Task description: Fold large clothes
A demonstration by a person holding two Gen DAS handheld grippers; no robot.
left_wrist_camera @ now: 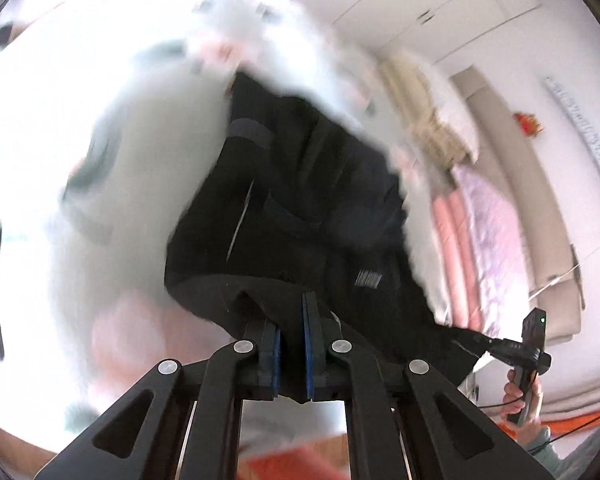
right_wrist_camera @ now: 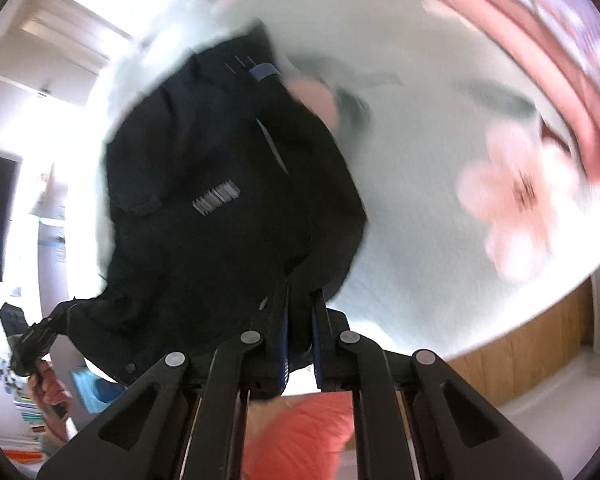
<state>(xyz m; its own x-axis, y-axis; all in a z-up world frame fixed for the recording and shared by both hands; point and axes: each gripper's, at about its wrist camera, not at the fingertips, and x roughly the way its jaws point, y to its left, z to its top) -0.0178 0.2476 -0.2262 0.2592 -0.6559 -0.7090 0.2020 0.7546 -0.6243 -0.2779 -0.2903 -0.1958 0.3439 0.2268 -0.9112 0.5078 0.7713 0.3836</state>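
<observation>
A large black jacket (left_wrist_camera: pixel 300 184) with a blue cuff tab and a small white logo hangs over a pale bedspread. My left gripper (left_wrist_camera: pixel 292 312) is shut on a fold of its black cloth, lifted off the bed. In the right wrist view the same black jacket (right_wrist_camera: pixel 220 184) hangs down from my right gripper (right_wrist_camera: pixel 299 304), which is shut on its edge. The other gripper (left_wrist_camera: pixel 528 344) shows at the lower right of the left wrist view, held in a hand, and the other gripper (right_wrist_camera: pixel 32 340) shows at the lower left of the right wrist view. Both pictures are blurred.
The pale green bedspread (right_wrist_camera: pixel 440 240) has pink flower prints (right_wrist_camera: pixel 516 196). A pink striped pillow (right_wrist_camera: pixel 512 40) lies at its far edge. A wooden bed frame (right_wrist_camera: pixel 540 340) runs along the lower right. White cupboards (left_wrist_camera: pixel 420 4) and a beige sofa (left_wrist_camera: pixel 532 200) stand behind.
</observation>
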